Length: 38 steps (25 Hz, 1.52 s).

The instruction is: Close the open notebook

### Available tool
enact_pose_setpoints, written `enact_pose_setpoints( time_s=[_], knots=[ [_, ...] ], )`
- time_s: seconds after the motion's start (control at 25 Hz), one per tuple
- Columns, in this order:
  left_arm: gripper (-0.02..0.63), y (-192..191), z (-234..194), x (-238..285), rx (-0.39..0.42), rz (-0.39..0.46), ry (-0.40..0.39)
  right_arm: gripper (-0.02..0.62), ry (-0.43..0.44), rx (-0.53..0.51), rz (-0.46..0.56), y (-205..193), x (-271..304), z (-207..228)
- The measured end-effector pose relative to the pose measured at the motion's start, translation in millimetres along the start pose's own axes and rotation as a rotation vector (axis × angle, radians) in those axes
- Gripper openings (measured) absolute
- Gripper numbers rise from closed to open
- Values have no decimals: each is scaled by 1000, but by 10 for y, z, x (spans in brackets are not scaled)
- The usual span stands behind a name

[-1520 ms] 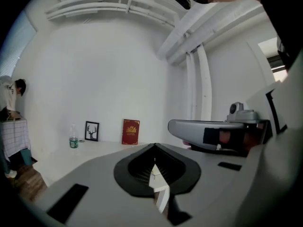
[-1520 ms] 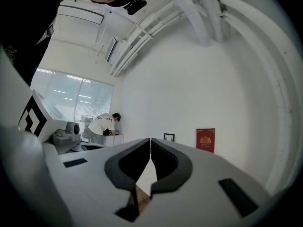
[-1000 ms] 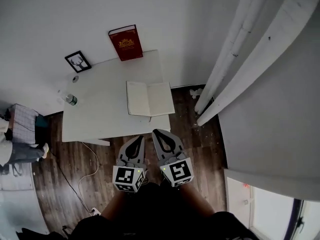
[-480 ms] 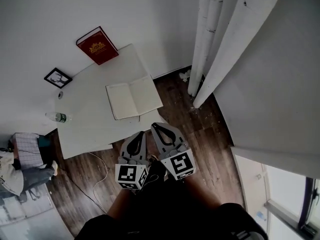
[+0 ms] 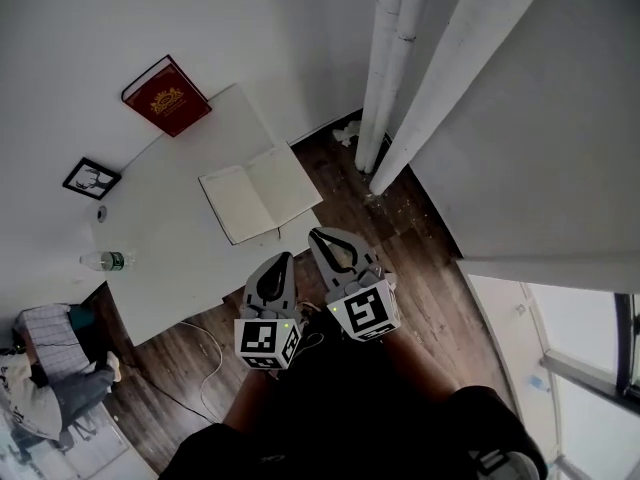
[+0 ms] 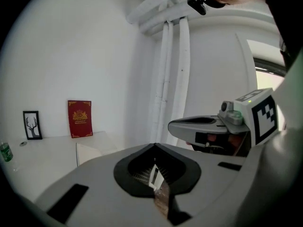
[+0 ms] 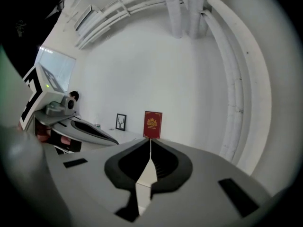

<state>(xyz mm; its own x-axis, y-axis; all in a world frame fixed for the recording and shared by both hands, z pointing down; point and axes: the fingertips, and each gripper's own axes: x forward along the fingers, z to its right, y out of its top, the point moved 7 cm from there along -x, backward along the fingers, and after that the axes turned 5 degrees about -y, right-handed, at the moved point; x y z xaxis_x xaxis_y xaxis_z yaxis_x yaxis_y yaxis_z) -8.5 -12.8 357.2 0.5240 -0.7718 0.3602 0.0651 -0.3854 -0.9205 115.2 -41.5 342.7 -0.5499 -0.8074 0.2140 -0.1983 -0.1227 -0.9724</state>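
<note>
Two handheld grippers are in the head view, side by side at the near edge of a white table (image 5: 170, 258) and above a wooden floor (image 5: 420, 258).

**Tool state**
- The left gripper (image 5: 281, 260) has its jaws drawn together. In the left gripper view (image 6: 154, 148) the tips meet, only a thin slit shows behind them, and nothing is held.
- The right gripper (image 5: 318, 236) has its jaws fully together. In the right gripper view (image 7: 150, 141) the two pads meet along one line, and nothing is held.

**Task object**
- The open notebook (image 5: 260, 192) lies flat on the table near its right-hand corner, with both blank pages facing up.
- It lies just beyond the tips of both grippers and apart from them. The right gripper's tips are the nearer.

**Surroundings**
- A red hardcover book (image 5: 166, 96) stands at the far edge of the table, leaning against the white wall.
- A small framed deer picture (image 5: 91, 178) leans against the wall to the left of the book.
- A plastic water bottle (image 5: 105, 260) lies at the table's left edge.
- White vertical pipes (image 5: 385, 68) run down the wall to the right of the table.
</note>
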Motion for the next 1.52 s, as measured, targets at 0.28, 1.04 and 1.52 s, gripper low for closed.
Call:
enact_pose_setpoints(
  time_s=[0.28, 1.04, 1.52],
  knots=[
    [3, -143, -257, 223, -22, -12, -63, 25, 39, 191, -106, -271, 179, -48],
    [3, -496, -523, 1139, 20, -281, 57, 25, 138, 319, -255, -1586, 1010, 664],
    [3, -681, -480, 1412, -20, -332, 61, 103, 164, 937, -293, -2233, 1273, 792]
  ],
)
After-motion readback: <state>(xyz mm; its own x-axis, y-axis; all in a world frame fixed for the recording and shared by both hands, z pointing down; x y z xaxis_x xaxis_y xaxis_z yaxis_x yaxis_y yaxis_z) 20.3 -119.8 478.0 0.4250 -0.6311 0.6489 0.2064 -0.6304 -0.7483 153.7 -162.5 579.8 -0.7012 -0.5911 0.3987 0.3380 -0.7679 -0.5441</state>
